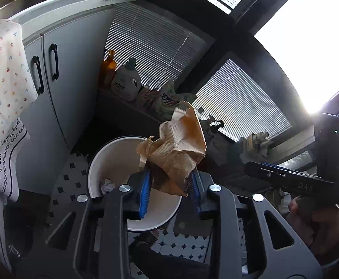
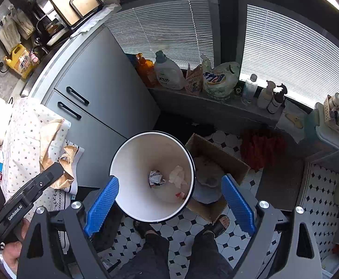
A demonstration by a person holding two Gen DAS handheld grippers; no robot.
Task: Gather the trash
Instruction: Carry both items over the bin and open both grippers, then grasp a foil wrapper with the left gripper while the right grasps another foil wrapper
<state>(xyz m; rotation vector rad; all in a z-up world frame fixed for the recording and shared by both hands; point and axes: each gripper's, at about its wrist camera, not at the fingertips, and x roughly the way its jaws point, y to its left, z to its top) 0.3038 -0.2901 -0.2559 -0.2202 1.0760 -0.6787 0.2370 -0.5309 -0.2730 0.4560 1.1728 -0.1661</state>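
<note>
My left gripper (image 1: 170, 183) is shut on a crumpled brown paper bag (image 1: 176, 148) and holds it above the white trash bin (image 1: 109, 160) on the floor. The bin holds a crumpled paper ball (image 1: 106, 184). In the right wrist view the bin (image 2: 127, 162) stands below, with a crumpled printed paper (image 2: 156, 178), a white tissue (image 2: 177, 174) and a red scrap inside. My right gripper (image 2: 169, 200) is open and empty above the bin's near rim. The left gripper also shows in the right wrist view, at the left with the brown bag (image 2: 63, 162).
A grey cabinet (image 2: 104, 97) stands left of the bin. A floral cloth (image 2: 27, 139) covers a table at left. A cardboard box (image 2: 218, 172) sits right of the bin. Detergent bottles (image 2: 169, 72) line the window sill. The person's legs and sandals (image 2: 220, 225) stand on the tiled floor.
</note>
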